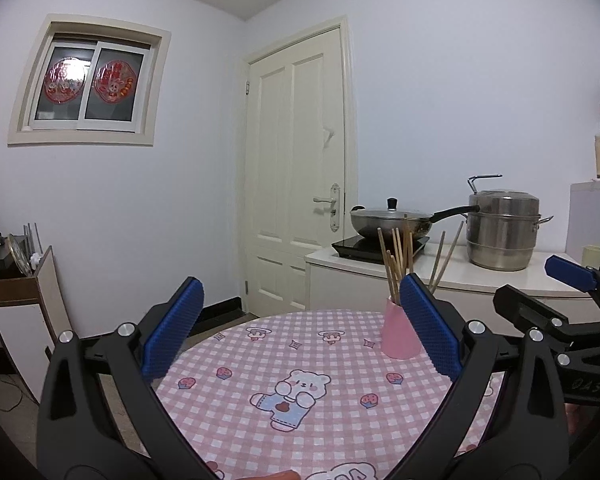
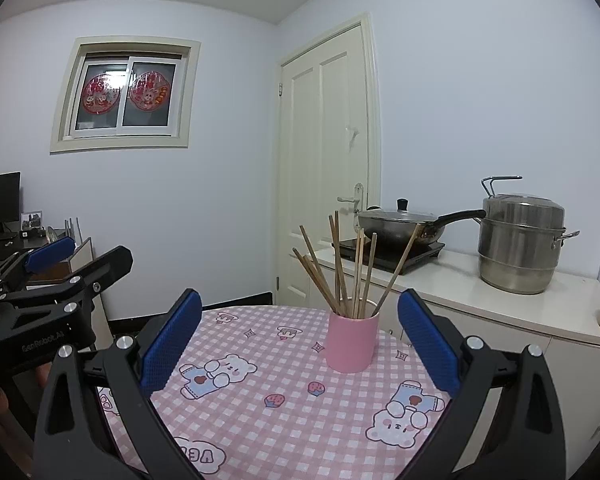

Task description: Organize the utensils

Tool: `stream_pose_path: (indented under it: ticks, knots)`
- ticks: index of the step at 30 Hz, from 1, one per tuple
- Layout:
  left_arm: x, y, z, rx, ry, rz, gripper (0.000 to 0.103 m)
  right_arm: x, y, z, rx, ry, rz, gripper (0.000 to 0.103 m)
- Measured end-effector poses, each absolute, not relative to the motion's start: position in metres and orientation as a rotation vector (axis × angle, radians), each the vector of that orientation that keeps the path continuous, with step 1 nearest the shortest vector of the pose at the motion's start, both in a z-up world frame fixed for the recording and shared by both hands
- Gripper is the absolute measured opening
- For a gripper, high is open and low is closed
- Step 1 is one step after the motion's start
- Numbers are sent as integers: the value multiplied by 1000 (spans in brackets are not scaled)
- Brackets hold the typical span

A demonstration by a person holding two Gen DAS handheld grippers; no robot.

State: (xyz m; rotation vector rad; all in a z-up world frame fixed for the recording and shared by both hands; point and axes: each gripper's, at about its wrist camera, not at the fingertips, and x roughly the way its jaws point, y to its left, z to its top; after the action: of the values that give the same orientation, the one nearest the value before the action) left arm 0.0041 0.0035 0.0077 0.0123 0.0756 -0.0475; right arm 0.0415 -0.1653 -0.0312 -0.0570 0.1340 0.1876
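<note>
While I hold both tools above the round table [image 2: 284, 432], my left gripper [image 1: 300, 336] and my right gripper [image 2: 298, 340] each stand with jaws spread wide and nothing between the blue pads. A pink cup [image 2: 352, 342] stands upright on the pink checked tablecloth [image 1: 300, 412], toward the table's far edge. Wooden chopsticks [image 2: 340, 272] stand in the cup, fanned outward at varied angles, their lower ends inside its mouth.

From the left wrist view, the cup lies just behind the right-hand pad, which partly hides it; the sticks rise above that pad. From the right wrist view, the cup sits between the two pads, nearer the right-hand one, apart from both. Each view also catches the other tool at its edge: the right one at the right margin of the left view, the left one at the left margin of the right view.

Background: a white counter [image 2: 480, 300] carries an induction cooker [image 2: 392, 254] bearing a lidded wok [image 2: 400, 224], with a steel steamer pot [image 2: 520, 240] beside it. A cream door [image 1: 300, 168] and a window [image 1: 88, 84] with red decals occupy the walls.
</note>
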Motion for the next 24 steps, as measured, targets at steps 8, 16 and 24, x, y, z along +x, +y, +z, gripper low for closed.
stream_pose_path:
  ticks: [8, 16, 24]
  knots:
    - [4, 6, 7, 21, 73, -29, 96, 41, -162, -32, -58, 137, 193, 95]
    - [6, 4, 7, 32, 77, -23, 96, 43, -161, -32, -60, 141, 196, 95]
    - [8, 1, 4, 44, 83, -22, 96, 46, -161, -34, -62, 151, 202, 95]
